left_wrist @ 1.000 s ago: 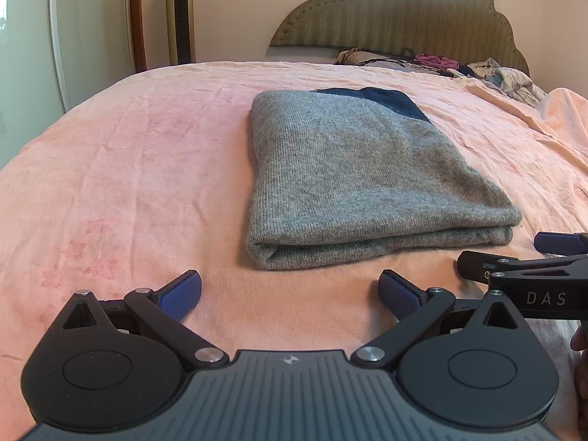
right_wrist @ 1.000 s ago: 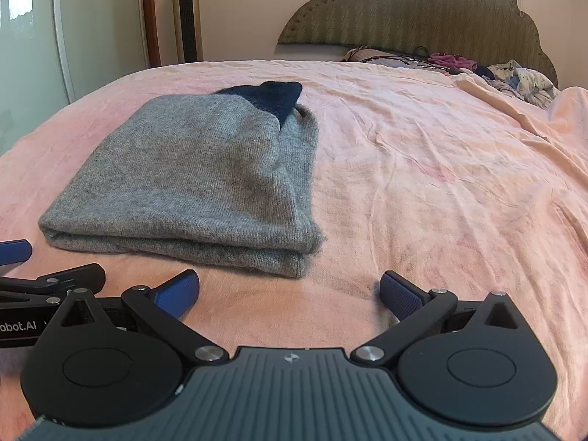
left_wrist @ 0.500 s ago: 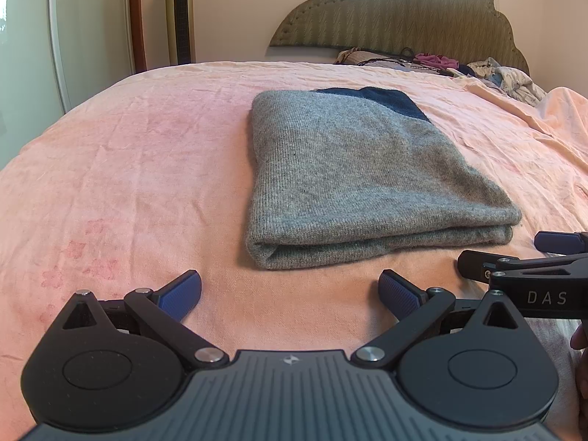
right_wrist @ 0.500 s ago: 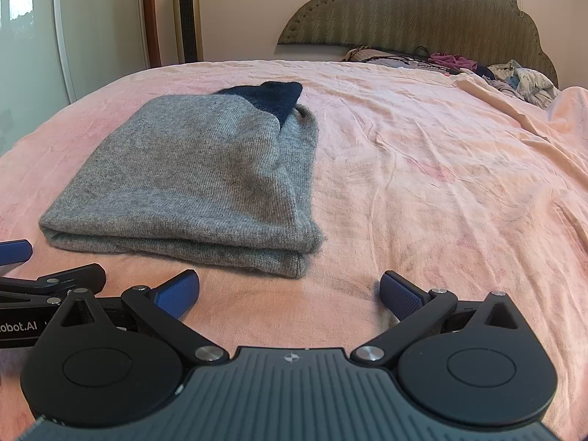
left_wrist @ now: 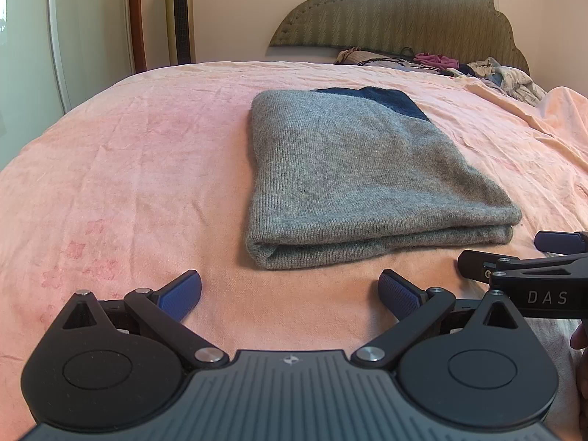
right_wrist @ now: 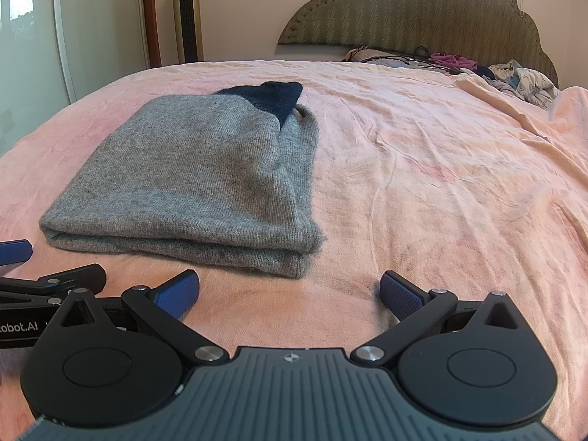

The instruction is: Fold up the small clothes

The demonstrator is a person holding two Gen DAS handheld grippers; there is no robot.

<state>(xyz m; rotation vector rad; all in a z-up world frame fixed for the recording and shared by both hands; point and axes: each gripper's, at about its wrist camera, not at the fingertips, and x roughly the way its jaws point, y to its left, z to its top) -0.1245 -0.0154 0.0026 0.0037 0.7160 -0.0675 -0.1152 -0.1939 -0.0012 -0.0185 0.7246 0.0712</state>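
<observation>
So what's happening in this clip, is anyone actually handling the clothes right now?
Not at this moment. A person holds two grippers low over a pink bedspread, and both the left gripper and the right gripper are open and empty. A grey knit garment with a navy part lies folded into a neat rectangle just ahead of them, untouched. A pile of unfolded clothes sits by the headboard.

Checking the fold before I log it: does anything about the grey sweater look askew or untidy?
Mostly neat. The grey sweater lies folded flat on the pink bedsheet, but its dark navy part pokes out at the far end, and the right-hand layers don't line up. Both grippers are open and clear of it.
</observation>
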